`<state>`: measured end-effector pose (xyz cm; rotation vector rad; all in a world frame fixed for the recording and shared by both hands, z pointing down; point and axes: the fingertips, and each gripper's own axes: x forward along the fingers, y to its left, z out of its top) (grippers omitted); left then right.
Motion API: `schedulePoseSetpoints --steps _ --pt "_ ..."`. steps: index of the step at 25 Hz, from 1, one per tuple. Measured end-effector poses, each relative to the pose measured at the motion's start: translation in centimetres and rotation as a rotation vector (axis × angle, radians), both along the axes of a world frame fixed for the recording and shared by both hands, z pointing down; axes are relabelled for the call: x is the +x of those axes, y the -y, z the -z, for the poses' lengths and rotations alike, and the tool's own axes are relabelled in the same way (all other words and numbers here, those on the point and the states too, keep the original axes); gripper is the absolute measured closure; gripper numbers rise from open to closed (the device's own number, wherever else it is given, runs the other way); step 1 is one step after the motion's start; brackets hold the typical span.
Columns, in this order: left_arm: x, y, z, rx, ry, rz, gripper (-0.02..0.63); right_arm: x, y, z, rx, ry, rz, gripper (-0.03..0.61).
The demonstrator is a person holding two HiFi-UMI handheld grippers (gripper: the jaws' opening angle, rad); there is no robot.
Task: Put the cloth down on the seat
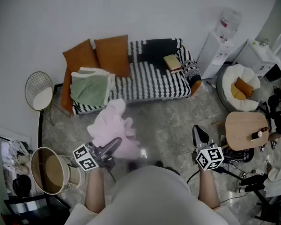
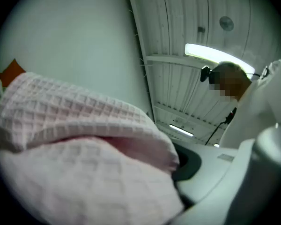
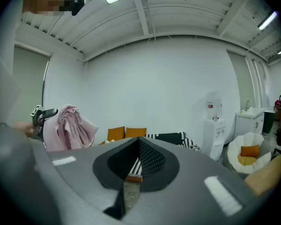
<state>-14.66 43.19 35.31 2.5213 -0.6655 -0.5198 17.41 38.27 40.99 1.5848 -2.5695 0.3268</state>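
A pink waffle-weave cloth [image 1: 113,124] hangs bunched from my left gripper [image 1: 111,146], which is shut on it above the floor in front of the sofa. In the left gripper view the cloth [image 2: 84,144] fills most of the picture and hides the jaws. The black-and-white striped sofa [image 1: 152,81] stands against the far wall; its middle seat is bare. My right gripper [image 1: 200,134] is off to the right, shut, with nothing in it. From the right gripper view I see the cloth [image 3: 68,128] at the left and the sofa [image 3: 171,137] beyond my closed jaws.
On the sofa lie two orange cushions [image 1: 100,55], a folded green and white blanket [image 1: 90,88] at its left end and a book [image 1: 172,62] at its right. A wire side table [image 1: 39,92], a bin [image 1: 49,170], a round wooden table [image 1: 246,130], a white beanbag [image 1: 239,88] and a water dispenser [image 1: 220,43] surround the floor.
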Motion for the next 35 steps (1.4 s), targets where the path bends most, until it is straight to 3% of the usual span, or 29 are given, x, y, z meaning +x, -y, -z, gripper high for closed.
schedulePoseSetpoints --steps 20,35 --pt "-1.2 -1.0 -0.2 -0.007 -0.009 -0.015 0.44 -1.4 -1.3 0.0 -0.003 -0.014 -0.009 0.575" --pt "-6.0 -2.4 -0.4 -0.018 -0.023 -0.052 0.44 -6.3 -3.6 -0.5 -0.028 -0.029 -0.034 0.575"
